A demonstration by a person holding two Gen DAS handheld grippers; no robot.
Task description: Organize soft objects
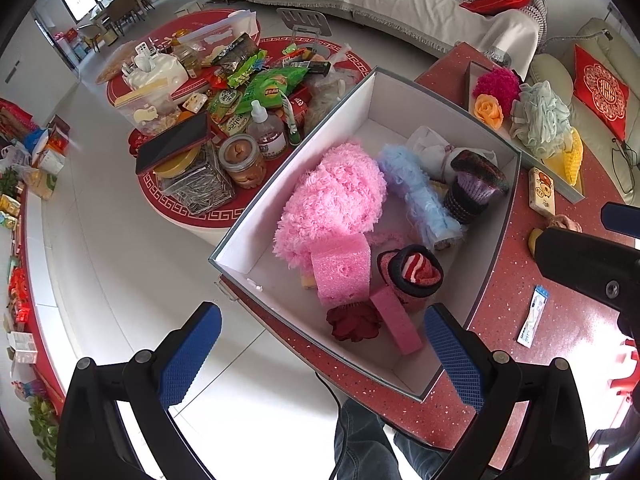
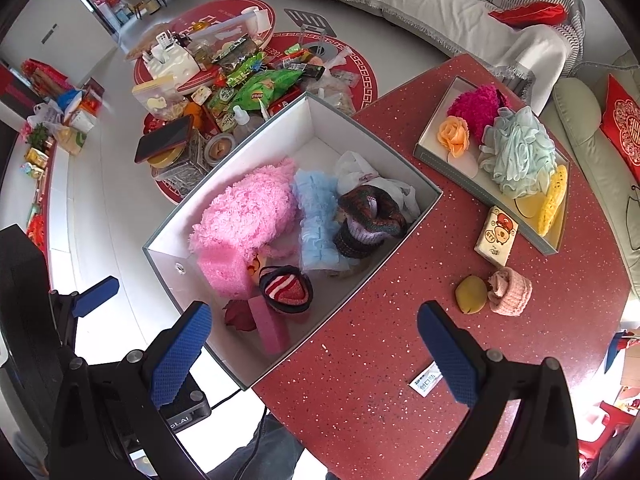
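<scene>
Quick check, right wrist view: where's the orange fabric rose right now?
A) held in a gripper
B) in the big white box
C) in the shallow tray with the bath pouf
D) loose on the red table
C: the orange rose lies in the shallow tray beside the pale blue bath pouf, apart from the big white box; both grippers are open and empty.

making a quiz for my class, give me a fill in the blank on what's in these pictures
1. The fluffy pink pom-pom lies inside the white ____ box.
2. The orange fabric rose sits in the shallow ____ beside the pale green mesh bath puff.
3. The small pink knitted hat rests on the ____ speckled table.
4. Both grippers are ____.

Missing: cardboard; tray; red; open
</scene>
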